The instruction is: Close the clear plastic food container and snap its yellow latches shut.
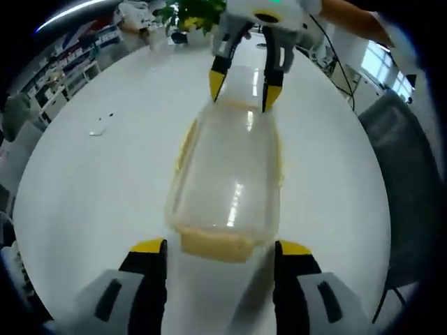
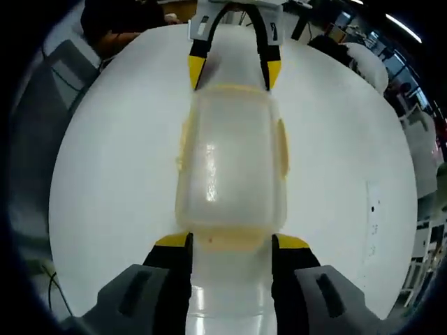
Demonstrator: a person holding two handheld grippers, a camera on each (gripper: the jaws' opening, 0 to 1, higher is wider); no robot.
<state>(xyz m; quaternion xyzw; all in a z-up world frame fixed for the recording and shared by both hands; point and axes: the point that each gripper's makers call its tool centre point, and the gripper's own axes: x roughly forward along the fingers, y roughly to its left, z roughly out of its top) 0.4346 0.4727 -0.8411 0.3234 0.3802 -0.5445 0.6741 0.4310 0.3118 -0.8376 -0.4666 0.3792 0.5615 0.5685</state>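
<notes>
The clear plastic container lies lengthwise on the white table with its lid resting on top. Yellow latches hang along its long sides. My left gripper is open, its yellow tips either side of the near end latch with a small gap. At the opposite end my right gripper is open too, its tips close beside that end's latch. Each gripper appears at the far end in the other's view: the right gripper and the left gripper.
A small scrap lies on the table to the left, and a sheet of paper lies to the right. A grey chair stands at the table edge. A green plant and a person's arm are beyond.
</notes>
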